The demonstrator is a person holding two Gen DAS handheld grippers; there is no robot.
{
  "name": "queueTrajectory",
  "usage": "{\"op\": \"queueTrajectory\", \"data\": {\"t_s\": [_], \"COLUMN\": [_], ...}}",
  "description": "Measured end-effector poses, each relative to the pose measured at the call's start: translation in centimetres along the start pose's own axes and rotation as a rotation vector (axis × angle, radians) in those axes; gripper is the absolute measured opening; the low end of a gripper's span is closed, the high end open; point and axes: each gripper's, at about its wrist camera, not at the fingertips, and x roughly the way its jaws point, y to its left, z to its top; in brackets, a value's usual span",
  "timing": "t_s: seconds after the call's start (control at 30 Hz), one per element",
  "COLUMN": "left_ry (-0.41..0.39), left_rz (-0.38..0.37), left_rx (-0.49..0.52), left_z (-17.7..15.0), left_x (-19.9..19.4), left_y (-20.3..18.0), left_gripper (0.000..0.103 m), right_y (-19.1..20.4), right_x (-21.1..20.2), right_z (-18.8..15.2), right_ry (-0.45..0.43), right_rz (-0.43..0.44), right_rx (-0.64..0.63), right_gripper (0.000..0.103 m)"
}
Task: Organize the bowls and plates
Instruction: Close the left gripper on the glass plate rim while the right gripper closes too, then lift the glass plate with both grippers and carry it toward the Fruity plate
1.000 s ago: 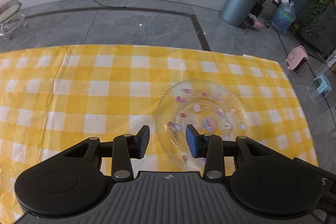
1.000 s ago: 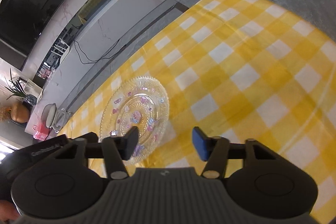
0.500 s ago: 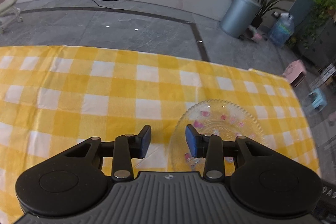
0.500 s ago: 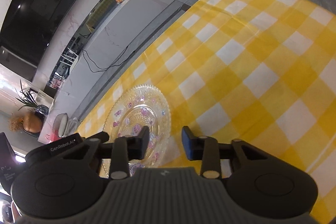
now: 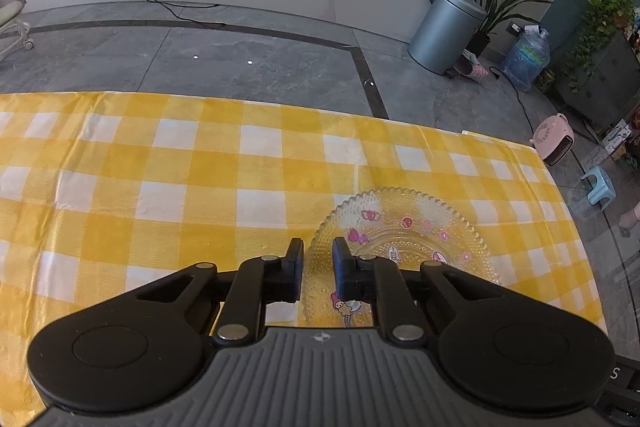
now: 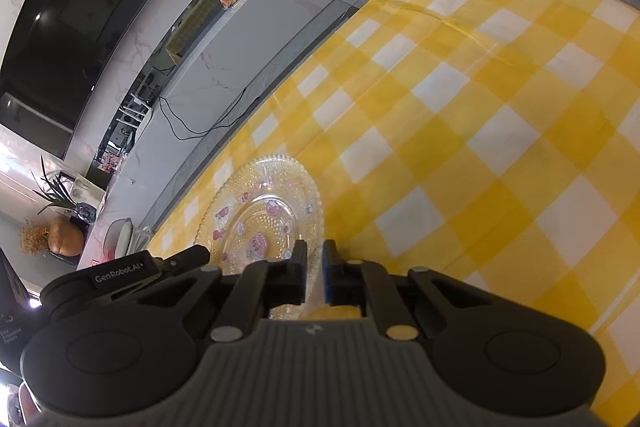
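Left wrist view: left tool (image 5: pixel 318 259) closing narrow over near-left rim of glass plate (image 5: pixel 404 247); rim sitting between jaws, pinch not confirmed. Risk, my guess: thin beaded glass slipping or tipping out of edge grip.

Right wrist view: right tool (image 6: pixel 315 269) nearly closed at plate (image 6: pixel 264 211) right rim; whether gripping rim, cannot tell. 2 tools pulling unevenly could twist plate. Yellow checked cloth (image 6: pixel 480 127) covering worktop; TV (image 6: pixel 60 43) hanging on wall.
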Motion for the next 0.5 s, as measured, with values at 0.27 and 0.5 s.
{"op": "queueTrajectory", "data": {"t_s": [0.27, 0.5], "left_ry": [-0.002, -0.006], "left_rz": [0.008, 0.009], "left_rx": [0.016, 0.024], "left_z": [0.2, 0.2], "left_x": [-1.0, -2.6], "left_y": [0.1, -0.4], "left_gripper": [0.012, 0.011], "right_y": [-0.3, 0.1], "right_x": [-0.2, -1.2], "right_z": [0.0, -0.2], "right_ry": [0.019, 0.032], "right_rz": [0.018, 0.038], "right_rx": [0.021, 0.024], "right_gripper": [0.005, 0.005]}}
